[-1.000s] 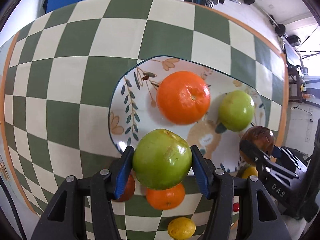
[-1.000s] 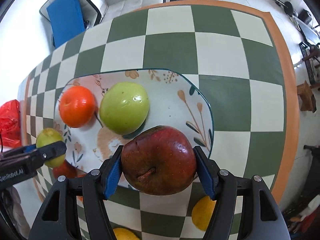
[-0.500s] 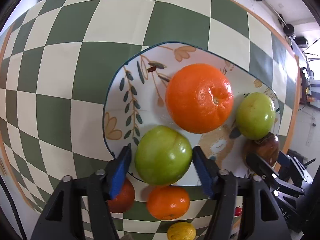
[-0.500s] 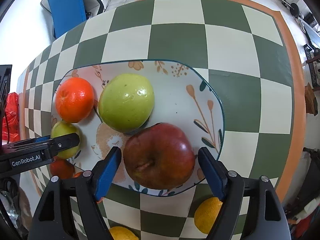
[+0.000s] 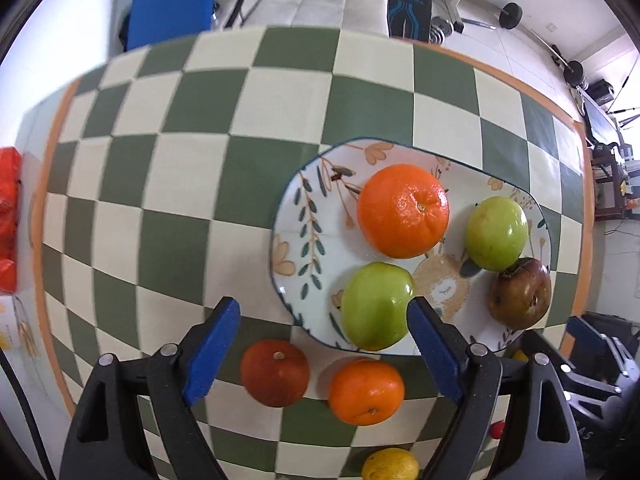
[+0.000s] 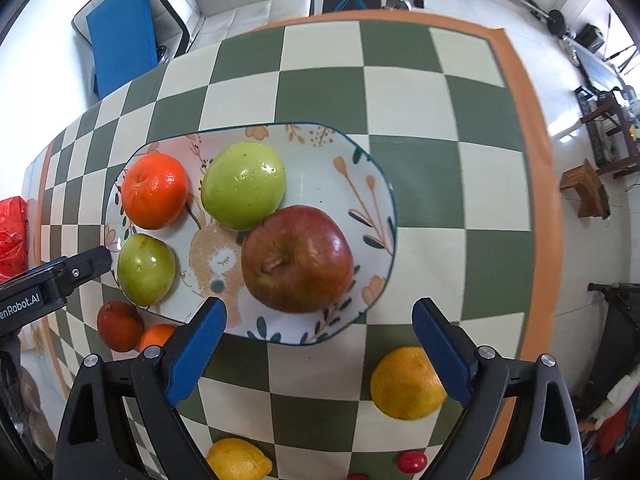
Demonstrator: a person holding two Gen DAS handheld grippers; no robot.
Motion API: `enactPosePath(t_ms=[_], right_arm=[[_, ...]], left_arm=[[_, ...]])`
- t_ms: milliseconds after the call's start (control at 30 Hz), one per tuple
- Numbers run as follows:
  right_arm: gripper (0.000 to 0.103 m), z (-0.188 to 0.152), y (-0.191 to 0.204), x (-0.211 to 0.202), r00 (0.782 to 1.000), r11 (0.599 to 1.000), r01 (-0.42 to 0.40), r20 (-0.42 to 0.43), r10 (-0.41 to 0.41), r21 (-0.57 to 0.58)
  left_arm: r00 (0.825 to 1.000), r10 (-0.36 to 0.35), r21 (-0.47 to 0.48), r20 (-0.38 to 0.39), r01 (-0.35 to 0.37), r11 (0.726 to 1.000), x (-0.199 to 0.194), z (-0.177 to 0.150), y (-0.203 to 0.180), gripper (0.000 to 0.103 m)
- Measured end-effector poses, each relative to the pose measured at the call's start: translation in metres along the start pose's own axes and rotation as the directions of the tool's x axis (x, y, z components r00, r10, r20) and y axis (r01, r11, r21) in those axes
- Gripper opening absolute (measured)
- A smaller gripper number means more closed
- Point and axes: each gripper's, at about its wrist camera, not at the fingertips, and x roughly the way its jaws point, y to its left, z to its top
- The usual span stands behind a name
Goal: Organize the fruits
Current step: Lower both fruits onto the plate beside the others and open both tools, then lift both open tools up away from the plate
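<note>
Nearest my left claw [image 5: 323, 351], its blue pads spread wide with nothing gripped, I see a dark red fruit [image 5: 275, 373] and a small orange [image 5: 366, 391] lying side by side on the checked desk [image 5: 192, 184], with a lemon [image 5: 390, 464] nearer still at the bottom edge. My right claw [image 6: 319, 349] is equally wide open and empty; near it on the desk sit a yellow-orange citrus [image 6: 406, 383] on the right, a second lemon [image 6: 239, 460] low in the view, and a small red tomato [image 6: 412, 461]. Just past both claws lies the patterned plate [image 6: 352, 168], which holds four fruits — the red apple [image 6: 297, 259] at its near right, touching the larger green apple [image 6: 243, 185] behind it, and the smaller green apple [image 6: 146, 269] at the near left, close beside the left claw's black finger. In the left view that smaller green apple [image 5: 377, 305] appears between the pads, its right side against the right pad, but it rests on the plate rather than in a grip. The big orange [image 5: 402, 211] lies at the far left of the plate. Beyond the desk — a blue panel [image 5: 172, 0] and white floor.
</note>
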Motion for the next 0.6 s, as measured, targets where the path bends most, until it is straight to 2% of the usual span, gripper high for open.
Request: enactPosePath(t_ms=[67,267,600], right_arm=[[0.096,-0.008,0.000,-0.010,1.000,1.000,0.007,0.022,-0.008,0.007],[0.096,-0.040,0.002,-0.047,0.996,1.000,0.014,0.089,-0.016,0.021],[0.096,-0.098,0.016,-0.110,0.976,1.000,0.008,0.216,-0.014,0.028]], left_arm=[[0.998,0.033,0.011,0.054,-0.033,0.999,-0.013,-0.011,0.001,0.085],[0.987,0.054,0.037,0.151,-0.060,0.998,-0.045,-0.048,0.000,0.085],[0.953,0.002,0.071,0.301,-0.025,0.997,-0.100,-0.098,-0.011,0.085]])
